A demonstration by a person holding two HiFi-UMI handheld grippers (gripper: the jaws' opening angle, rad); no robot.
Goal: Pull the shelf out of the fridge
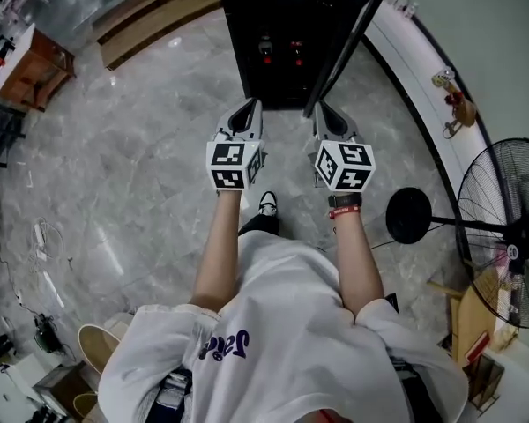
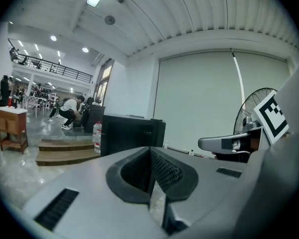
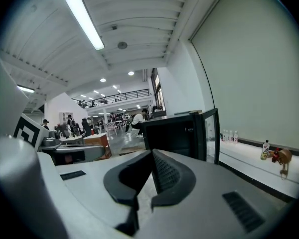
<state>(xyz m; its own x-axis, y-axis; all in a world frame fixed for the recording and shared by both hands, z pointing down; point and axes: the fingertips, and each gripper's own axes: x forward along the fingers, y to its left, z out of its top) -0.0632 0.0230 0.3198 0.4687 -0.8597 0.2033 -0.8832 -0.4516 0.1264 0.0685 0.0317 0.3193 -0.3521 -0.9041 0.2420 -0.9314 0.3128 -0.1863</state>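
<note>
head view, looking steeply down. polished grey marbled stone floor fills the field. low wooden steps lie at 11 o'clock and a small wooden cabinet at 10 o'clock. a curved white ledge runs from 1 to 3 o'clock and carries a small brown toy figure. a black pedestal fan stands at 3 o'clock.

at 12 o'clock stands the black compact fridge. its glass-paned black door is swung open toward 1 o'clock. two small red-marked items show in the dark interior; the shelf cannot be told apart from that interior.

the left gripper and the right gripper, each bearing a marker cube, are held side by side just short of the fridge front, apart from it.

left gripper view: the left gripper has its jaws together with nothing between them; the fridge lies ahead, with a clear plastic water bottle beside it.

right gripper view: the right gripper has its jaws together and is likewise empty; the open door stands at 2 o'clock, and small bottles stand on the ledge.
</note>
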